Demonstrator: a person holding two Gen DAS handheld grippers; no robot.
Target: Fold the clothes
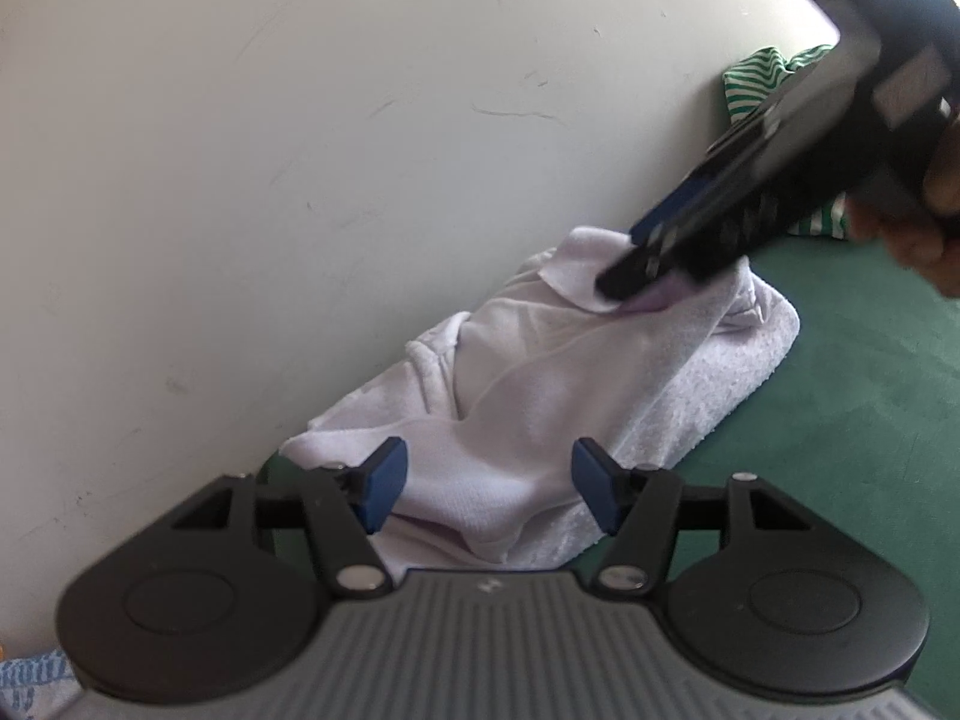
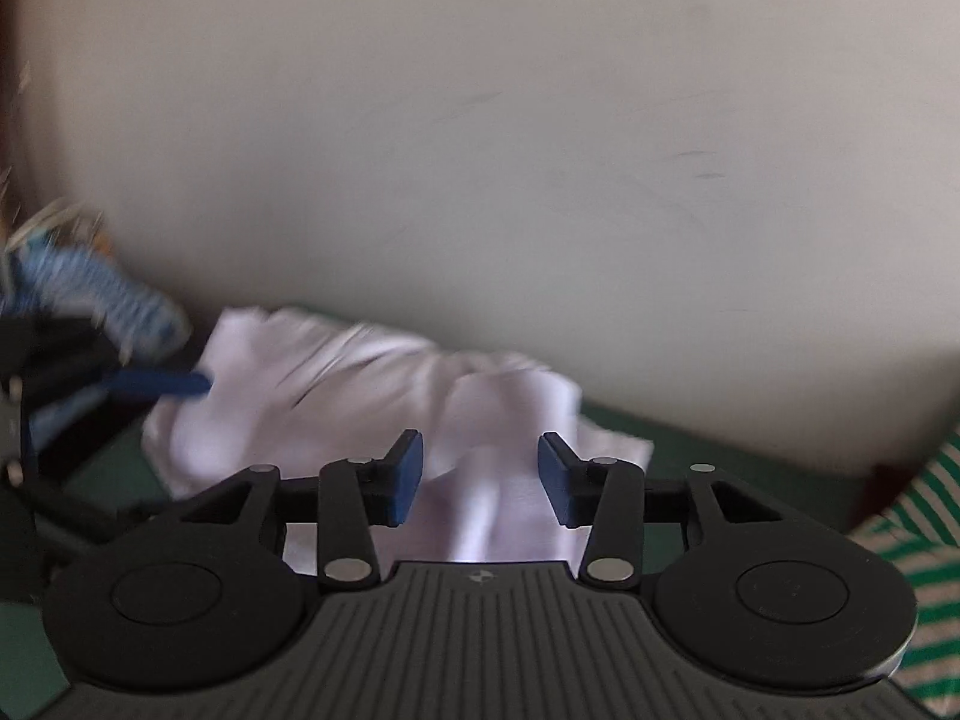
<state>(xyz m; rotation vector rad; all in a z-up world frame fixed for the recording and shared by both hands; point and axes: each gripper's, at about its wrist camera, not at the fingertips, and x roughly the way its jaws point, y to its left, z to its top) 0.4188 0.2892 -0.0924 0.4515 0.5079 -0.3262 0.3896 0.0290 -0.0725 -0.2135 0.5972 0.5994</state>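
A pale lilac-white garment (image 1: 540, 372) lies folded in a long bundle on the green surface (image 1: 840, 396), against the cream wall. My left gripper (image 1: 489, 486) is open at the bundle's near end, its blue pads standing apart on either side of a cloth fold and not pressing on it. My right gripper (image 1: 630, 258) reaches down to the bundle's far end, held by a hand. In the right wrist view the right gripper (image 2: 480, 477) is open over the garment (image 2: 360, 396), with cloth below the gap. This view is blurred.
A green-and-white striped garment (image 1: 756, 78) lies beyond the bundle, by the wall, and shows again at the right edge (image 2: 924, 540). A blue patterned cloth (image 2: 102, 294) sits at the left by the wall (image 2: 480, 150). Green surface stretches to the right of the bundle.
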